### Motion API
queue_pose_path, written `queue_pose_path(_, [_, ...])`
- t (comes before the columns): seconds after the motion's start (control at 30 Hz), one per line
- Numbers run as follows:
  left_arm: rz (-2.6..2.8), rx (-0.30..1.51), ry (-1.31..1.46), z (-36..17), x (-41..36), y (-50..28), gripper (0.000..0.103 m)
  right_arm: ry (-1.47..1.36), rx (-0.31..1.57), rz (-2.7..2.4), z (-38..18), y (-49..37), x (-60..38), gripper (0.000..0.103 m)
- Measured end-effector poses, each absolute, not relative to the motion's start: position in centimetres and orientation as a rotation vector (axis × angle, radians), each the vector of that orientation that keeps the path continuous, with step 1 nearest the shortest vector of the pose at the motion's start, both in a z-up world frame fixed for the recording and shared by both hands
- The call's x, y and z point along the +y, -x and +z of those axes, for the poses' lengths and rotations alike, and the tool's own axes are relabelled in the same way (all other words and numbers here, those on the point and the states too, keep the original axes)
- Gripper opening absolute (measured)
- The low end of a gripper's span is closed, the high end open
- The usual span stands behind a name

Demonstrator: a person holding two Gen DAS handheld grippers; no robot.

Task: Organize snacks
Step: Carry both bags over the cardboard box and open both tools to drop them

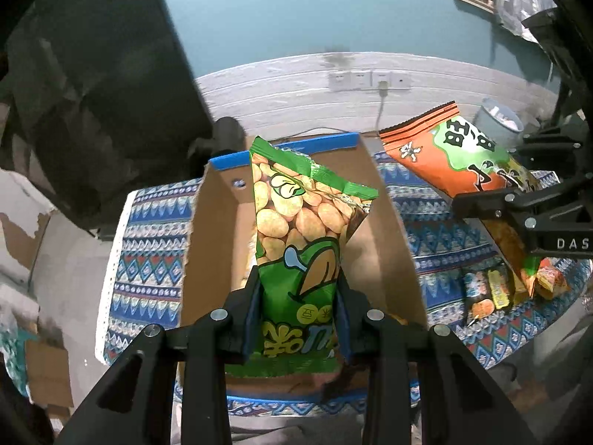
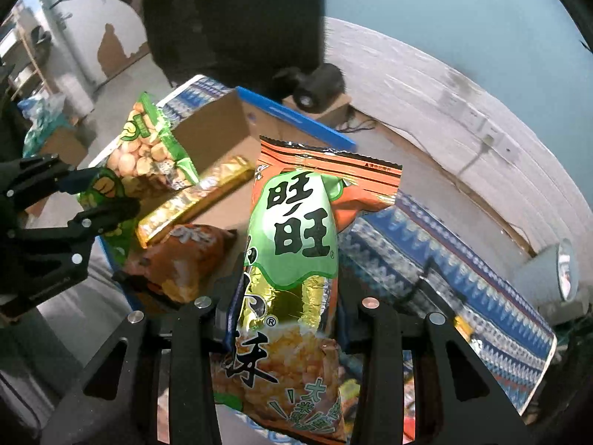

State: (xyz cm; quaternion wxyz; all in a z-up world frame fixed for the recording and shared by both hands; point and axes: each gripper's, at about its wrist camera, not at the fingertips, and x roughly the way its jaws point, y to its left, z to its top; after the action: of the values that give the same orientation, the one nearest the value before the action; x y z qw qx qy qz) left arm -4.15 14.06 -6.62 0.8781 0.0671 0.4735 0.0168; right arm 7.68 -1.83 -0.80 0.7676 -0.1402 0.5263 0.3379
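Snacks are in both pairs of tongs at once: the left tongs (image 1: 298,319) are clamped tight on the lower half of a green bag of coated nuts (image 1: 300,230), which stands up from the pads and hangs over the open cardboard box (image 1: 218,222), while the right tongs (image 2: 283,319) are closed just as firmly on an orange and green rice-cracker bag (image 2: 292,244), held above the patterned cloth of the table (image 2: 444,259) just beside the box's right wall. Neither bag has been let go, and both seem headed for the box. Inside the box I can already see a long gold packet (image 2: 192,200) leaning across the floor and a crumpled brown snack bag (image 2: 185,263) near the front edge, so some sorting looks done. Out on the table, to the right of the box, a few small packets (image 1: 489,289) lie loose in a little cluster, so I judge the job is roughly midway: two bags to drop in, then those leftovers to gather. Beyond the table stand a pale bin (image 1: 500,118) and a wall with sockets (image 1: 370,79).
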Motion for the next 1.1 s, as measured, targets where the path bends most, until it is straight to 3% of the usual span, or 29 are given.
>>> queue_pose_path(0.6, [0.131, 1.037, -0.059, -8.3, 19.0, 4.8, 0.035, 0.334, 1.190, 0.810, -3.0, -7.5, 5.5, 0.038])
queue_pose_path(0.7, [0.134, 1.059, -0.047, -8.7, 19.0, 4.3, 0.037, 0.320, 1.187, 0.825, -3.0, -7.6, 5.7, 0.042])
queue_pose_path(0.77, [0.135, 1.073, -0.054, -8.9, 18.9, 4.0, 0.040, 0.322, 1.198, 0.826, -3.1, -7.7, 5.8, 0.057])
queue_pose_path(0.83, [0.137, 1.069, -0.076, -8.9, 18.4, 3.9, 0.047, 0.326, 1.177, 0.811, -2.8, -7.5, 5.4, 0.061])
queue_pose_path(0.9, [0.137, 1.058, -0.093, -8.7, 17.9, 4.0, 0.060, 0.319, 1.169, 0.809, -2.4, -7.4, 5.0, 0.061])
queue_pose_path(1.1, [0.110, 1.044, -0.115, -8.2, 16.7, 4.2, 0.063, 0.299, 1.167, 0.787, -1.4, -7.3, 2.8, 0.063])
